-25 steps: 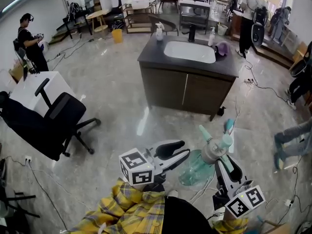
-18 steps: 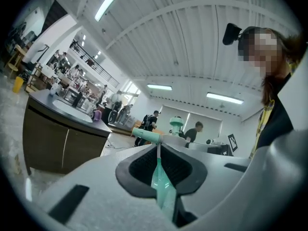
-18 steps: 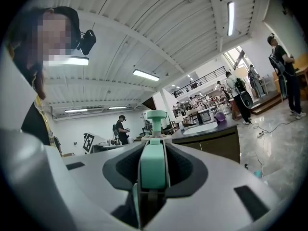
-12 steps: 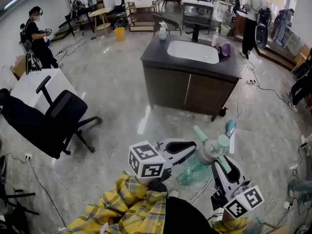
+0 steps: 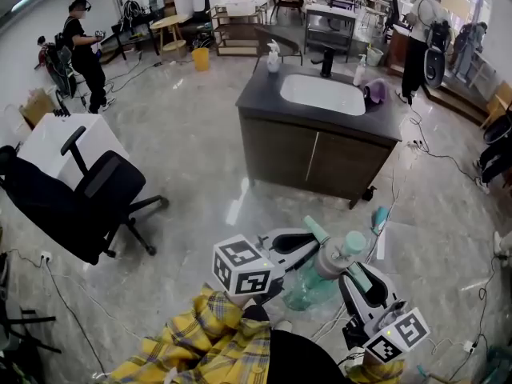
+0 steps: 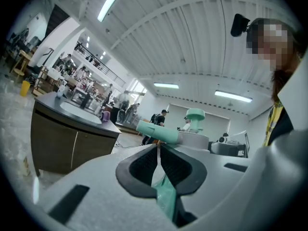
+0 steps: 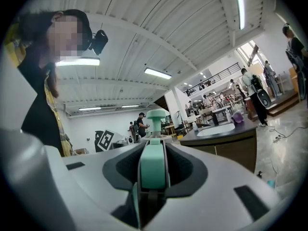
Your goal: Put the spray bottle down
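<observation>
Above the floor, the spray bottle hangs pinched at its green head by the right hand-held gripper, the left hand-held gripper having just closed its jaws on the trigger.

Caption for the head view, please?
Left gripper, its jaws just closed, and right gripper hold the spray bottle together, facing the sink cabinet.

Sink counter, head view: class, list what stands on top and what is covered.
On the counter: a white spray bottle, a black tap, a pump bottle and a purple cloth beside the basin. Shut doors hide the cupboard's inside.
</observation>
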`<state>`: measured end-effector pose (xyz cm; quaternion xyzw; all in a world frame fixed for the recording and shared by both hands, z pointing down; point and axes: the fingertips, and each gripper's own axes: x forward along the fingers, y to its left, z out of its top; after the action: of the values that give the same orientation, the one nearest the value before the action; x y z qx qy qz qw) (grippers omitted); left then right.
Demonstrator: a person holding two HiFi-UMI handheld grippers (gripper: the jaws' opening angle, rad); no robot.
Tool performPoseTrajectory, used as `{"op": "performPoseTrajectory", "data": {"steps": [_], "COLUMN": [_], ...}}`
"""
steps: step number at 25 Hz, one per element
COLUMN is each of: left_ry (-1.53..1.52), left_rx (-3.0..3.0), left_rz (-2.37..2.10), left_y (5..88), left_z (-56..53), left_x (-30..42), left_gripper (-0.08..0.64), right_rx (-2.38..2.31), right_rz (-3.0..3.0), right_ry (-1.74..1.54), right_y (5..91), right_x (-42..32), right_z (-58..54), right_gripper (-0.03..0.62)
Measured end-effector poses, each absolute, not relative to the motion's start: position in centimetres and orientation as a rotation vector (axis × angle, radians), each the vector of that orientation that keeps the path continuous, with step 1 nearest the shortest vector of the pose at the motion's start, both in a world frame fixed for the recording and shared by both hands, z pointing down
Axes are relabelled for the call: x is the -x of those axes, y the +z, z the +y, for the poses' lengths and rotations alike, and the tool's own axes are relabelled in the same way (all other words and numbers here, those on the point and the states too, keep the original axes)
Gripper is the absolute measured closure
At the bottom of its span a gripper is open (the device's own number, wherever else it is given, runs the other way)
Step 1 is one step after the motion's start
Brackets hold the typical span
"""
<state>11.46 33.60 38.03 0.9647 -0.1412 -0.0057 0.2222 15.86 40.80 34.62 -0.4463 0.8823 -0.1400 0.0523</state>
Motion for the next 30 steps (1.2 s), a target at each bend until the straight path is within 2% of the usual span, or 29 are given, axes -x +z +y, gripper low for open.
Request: {"op": "performPoseTrajectory", "data": {"steps": [4, 20, 30], "left_ry": [0.029, -0.159, -0.093], "left_rx": [-2.668, -2.709, -2.801], "left_rz": [-0.424, -0.477, -0.506], "left_y": [37.9, 34.8, 34.4], "left_z": [32.0, 26.6, 24.9], "left_x": [-10.2, -7.0, -5.2], "left_gripper": [0.537, 0.552, 0.552], "right_rx": [1.282, 1.187, 1.172], "right_rz": [2.715, 2.739, 2.768], "right_ry": [-0.357, -0.38, -0.376], "right_y": [32.9, 31.7, 31.4], "right_x": [-13.7, -10.5, -8.4], "right_z": [39.8, 35.1, 33.2], "right_gripper": [0.477, 0.477, 0.477]}}
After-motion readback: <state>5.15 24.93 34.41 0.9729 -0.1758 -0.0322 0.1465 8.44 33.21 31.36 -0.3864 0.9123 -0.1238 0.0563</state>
